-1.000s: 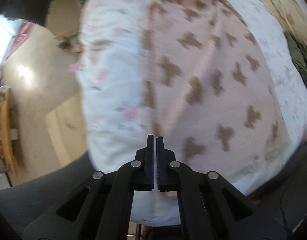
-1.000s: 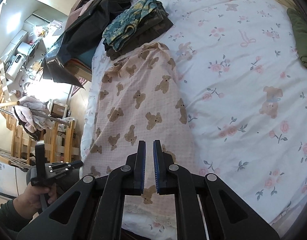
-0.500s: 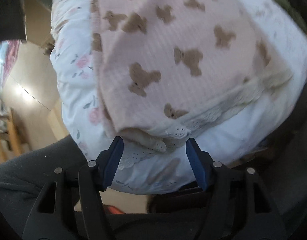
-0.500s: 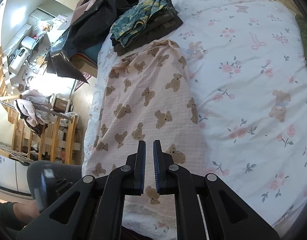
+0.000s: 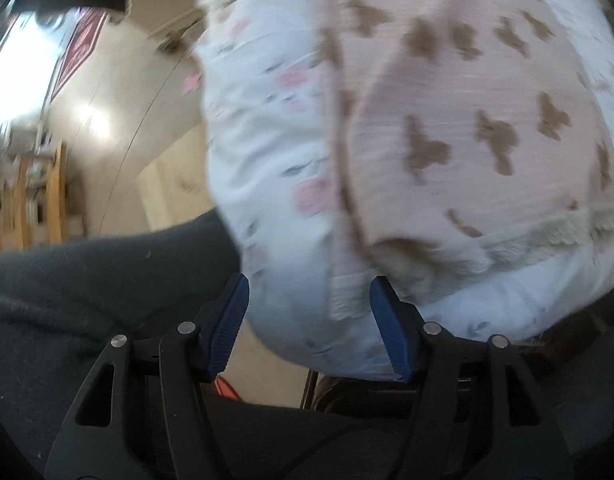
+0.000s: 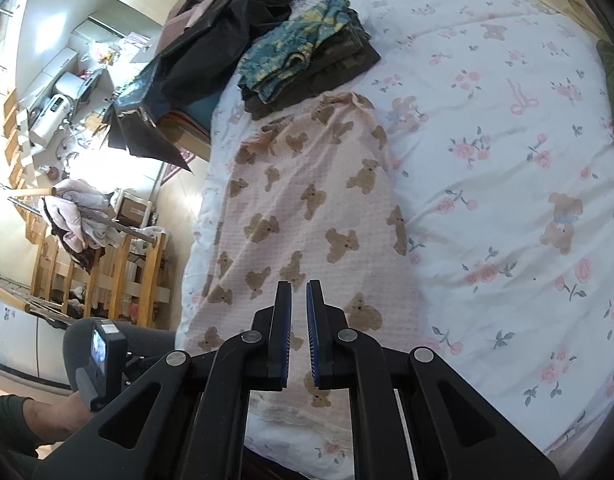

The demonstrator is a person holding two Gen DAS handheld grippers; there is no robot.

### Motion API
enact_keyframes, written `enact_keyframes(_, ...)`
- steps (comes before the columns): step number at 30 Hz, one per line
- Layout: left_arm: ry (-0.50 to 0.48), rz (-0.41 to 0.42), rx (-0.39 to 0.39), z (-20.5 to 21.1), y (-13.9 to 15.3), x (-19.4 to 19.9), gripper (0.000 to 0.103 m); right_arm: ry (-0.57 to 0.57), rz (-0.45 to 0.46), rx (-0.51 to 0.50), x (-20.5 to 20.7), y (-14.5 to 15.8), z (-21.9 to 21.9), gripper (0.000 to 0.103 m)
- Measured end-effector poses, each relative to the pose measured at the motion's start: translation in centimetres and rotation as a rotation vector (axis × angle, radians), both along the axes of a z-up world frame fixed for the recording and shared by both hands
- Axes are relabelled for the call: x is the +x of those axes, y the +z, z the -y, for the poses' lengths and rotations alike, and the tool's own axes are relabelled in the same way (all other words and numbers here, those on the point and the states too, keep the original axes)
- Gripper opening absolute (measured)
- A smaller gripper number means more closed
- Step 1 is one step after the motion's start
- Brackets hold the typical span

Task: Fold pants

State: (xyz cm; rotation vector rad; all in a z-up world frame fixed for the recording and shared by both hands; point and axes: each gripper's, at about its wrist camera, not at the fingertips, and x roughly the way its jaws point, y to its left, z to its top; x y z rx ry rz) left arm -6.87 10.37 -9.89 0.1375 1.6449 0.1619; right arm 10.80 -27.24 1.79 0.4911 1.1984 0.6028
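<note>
Pink pants with brown teddy bears (image 6: 307, 208) lie flat along the left side of the bed, their lace hem at the near edge. In the left wrist view the pants (image 5: 467, 112) fill the upper right, blurred, with the lace hem (image 5: 447, 256) hanging over the bed's edge. My left gripper (image 5: 309, 300) is open, its jaws wide on either side of the hem corner, nothing held. My right gripper (image 6: 299, 292) hovers above the pants' lower part, jaws nearly closed with a narrow gap, empty.
The floral duvet (image 6: 507, 160) covers the bed. A pile of folded dark and blue-patterned clothes (image 6: 307, 56) sits beyond the pants. A black bag (image 6: 211, 40) lies at the far left. A wooden rack (image 6: 107, 264) stands on the floor. My dark-trousered leg (image 5: 87, 280) is beside the bed.
My left gripper opened wide from shut and dropped to the hem at the bed's near edge. The right gripper stayed nearly still above the pants.
</note>
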Motion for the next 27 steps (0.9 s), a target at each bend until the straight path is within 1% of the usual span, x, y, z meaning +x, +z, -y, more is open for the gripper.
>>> enact_keyframes(1, 0.009, -0.01, 0.003, -0.2, 0.0, -0.2, 0.059, 0.002, 0.003, 0.006, 0.0, 0.1, 0.0, 0.01)
enact_keyframes(2, 0.007, 0.005, -0.005, -0.3, 0.3, -0.4, 0.058, 0.004, 0.004, 0.01, 0.1, 0.2, -0.1, 0.01)
enact_keyframes(3, -0.017, 0.051, -0.045, 0.4, 1.3, -0.6, 0.058, 0.006, 0.003, 0.011, 0.1, 0.2, -0.2, 0.01)
enact_keyframes(5, -0.074, 0.09, -0.052, 1.7, 1.9, -1.2, 0.058, 0.012, 0.003, 0.012, 0.1, 0.2, -0.3, 0.01)
enact_keyframes(6, -0.098, 0.098, -0.093, 2.5, 2.1, -1.4, 0.058, 0.015, 0.004, 0.011, 0.1, 0.2, -0.4, 0.01)
enact_keyframes(7, -0.122, 0.09, -0.106, 3.4, 1.9, -1.4, 0.056, 0.017, 0.005, 0.01, 0.1, 0.3, -0.5, 0.01)
enact_keyframes(9, -0.145, 0.057, -0.145, 4.5, 1.1, -1.7, 0.026, 0.018, 0.007, 0.009, 0.0, 0.3, -0.6, 0.01)
enact_keyframes(10, -0.16, 0.025, -0.173, 5.2, 0.3, -1.8, 0.025, 0.018, 0.004, 0.007, 0.0, 0.3, -0.6, 0.01)
enact_keyframes(12, -0.184, 0.011, -0.146, 5.8, -0.2, -1.7, 0.025, 0.012, 0.0, 0.003, -0.1, 0.3, -0.5, 0.01)
enact_keyframes(14, -0.186, -0.001, -0.144, 6.2, -0.9, -1.6, 0.022, 0.007, -0.004, 0.001, -0.2, 0.2, -0.3, 0.01)
enact_keyframes(16, -0.192, -0.01, -0.127, 6.4, -1.6, -1.4, 0.017, -0.001, -0.004, 0.001, -0.3, 0.2, -0.1, 0.01)
enact_keyframes(17, -0.2, -0.014, -0.126, 6.4, -1.8, -1.3, 0.009, -0.003, -0.003, 0.001, -0.2, 0.2, 0.0, 0.01)
enact_keyframes(18, -0.199, -0.021, -0.12, 6.7, -1.9, -1.6, 0.005, -0.006, -0.003, 0.002, -0.2, 0.3, 0.0, 0.01)
enact_keyframes(19, -0.194, -0.026, -0.128, 6.7, -1.9, -1.8, 0.005, -0.008, -0.003, 0.003, -0.2, 0.3, 0.0, 0.01)
enact_keyframes(20, -0.19, -0.019, -0.134, 6.5, -1.6, -1.9, 0.002, -0.008, -0.003, 0.004, -0.2, 0.3, 0.0, 0.01)
enact_keyframes(22, -0.161, 0.002, -0.133, 5.8, -1.3, -2.3, 0.002, -0.006, -0.001, 0.006, -0.1, 0.3, 0.0, 0.01)
enact_keyframes(23, -0.129, 0.014, -0.14, 5.1, -0.8, -2.4, 0.001, -0.005, -0.001, 0.005, -0.1, 0.2, 0.0, 0.01)
enact_keyframes(27, -0.083, 0.043, -0.136, 3.2, 0.3, -3.1, 0.001, 0.0, 0.0, 0.011, -0.1, 0.4, -0.1, 0.01)
